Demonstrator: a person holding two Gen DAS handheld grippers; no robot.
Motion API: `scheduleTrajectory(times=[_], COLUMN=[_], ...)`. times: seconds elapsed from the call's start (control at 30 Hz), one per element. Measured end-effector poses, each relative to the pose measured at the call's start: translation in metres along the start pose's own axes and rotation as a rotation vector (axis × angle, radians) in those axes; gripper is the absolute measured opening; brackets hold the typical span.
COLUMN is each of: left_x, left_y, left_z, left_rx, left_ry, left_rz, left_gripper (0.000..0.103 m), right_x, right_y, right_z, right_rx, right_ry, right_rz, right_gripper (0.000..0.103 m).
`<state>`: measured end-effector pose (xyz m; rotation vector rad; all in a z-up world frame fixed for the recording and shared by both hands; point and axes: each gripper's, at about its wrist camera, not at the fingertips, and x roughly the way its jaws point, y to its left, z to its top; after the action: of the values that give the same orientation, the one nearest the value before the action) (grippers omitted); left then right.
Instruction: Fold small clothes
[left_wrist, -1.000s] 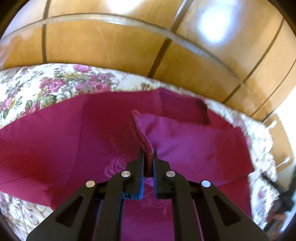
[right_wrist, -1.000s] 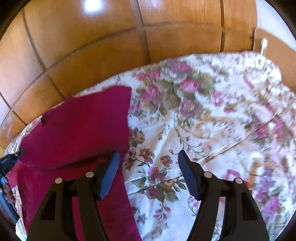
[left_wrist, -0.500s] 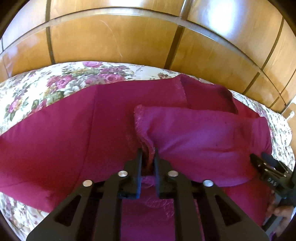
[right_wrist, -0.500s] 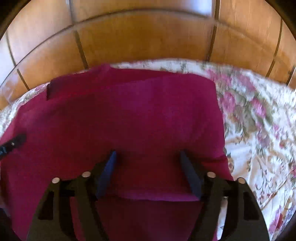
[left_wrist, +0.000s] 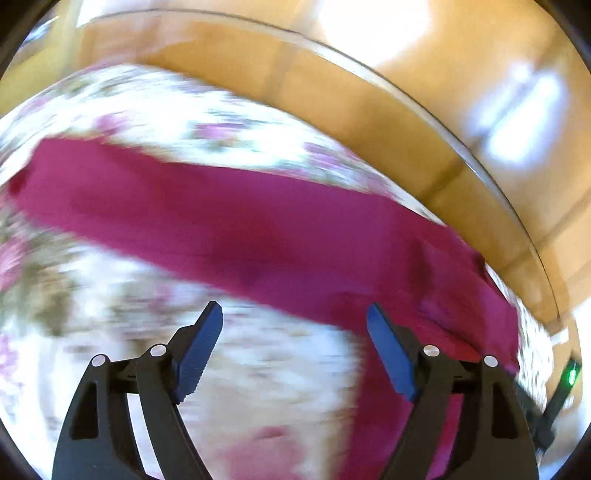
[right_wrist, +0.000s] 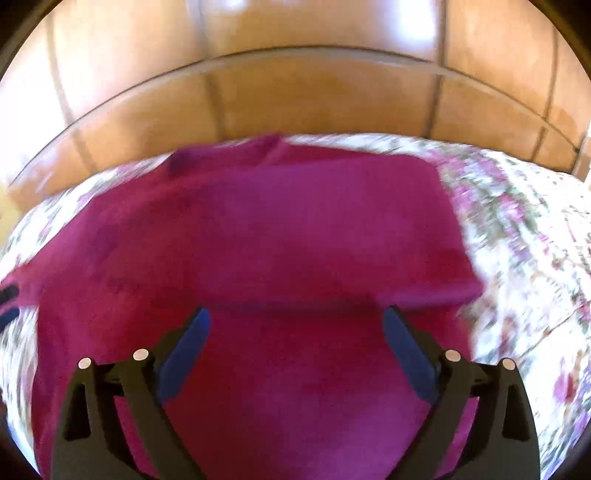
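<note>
1. The left gripper (left_wrist: 294, 325) has its jaws wide apart and holds nothing, over the floral bedspread (left_wrist: 110, 295) beside the garment's edge.
2. The right gripper (right_wrist: 295, 328) also has open, empty jaws, above the crimson garment (right_wrist: 258, 229).
3. The garment lies partly folded on the bed, probably released to settle.
4. Glossy wooden panels (right_wrist: 295, 92) stand behind the bed.

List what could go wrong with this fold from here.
Both the left hand-held gripper and the right hand-held gripper are open, so nothing pins the magenta garment; its folded layer may slip. The soft floral bedspread could bunch. Both views are motion-blurred, so the next grasp may miss.
</note>
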<state>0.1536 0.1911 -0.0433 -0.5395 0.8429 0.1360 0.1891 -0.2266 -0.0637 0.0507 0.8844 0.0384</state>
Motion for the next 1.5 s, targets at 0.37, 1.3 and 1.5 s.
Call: scheduleTrajectory(times=[0.37, 1.3, 1.5], left_x=[-0.058, -0.038, 0.015], left_y=[0.199, -0.001, -0.088], left_z=[0.044, 0.065, 0.009], left_rx=[-0.468, 0.058, 0.202], left_ry=[-0.144, -0.115, 0.019], left_rz=[0.14, -0.2, -0.241], left_gripper=[0.067, 0.008, 0.008], right_x=[0.015, 0.012, 0.011], right_y=[0.018, 0.026, 0.023], right_z=[-0.035, -0.039, -0.039], right_rx=[-0.017, -0.047, -0.04], right_ry=[0.011, -0.017, -0.02], right_rz=[0.055, 0.025, 0.038], right_gripper=[0.101, 0.101, 0.101])
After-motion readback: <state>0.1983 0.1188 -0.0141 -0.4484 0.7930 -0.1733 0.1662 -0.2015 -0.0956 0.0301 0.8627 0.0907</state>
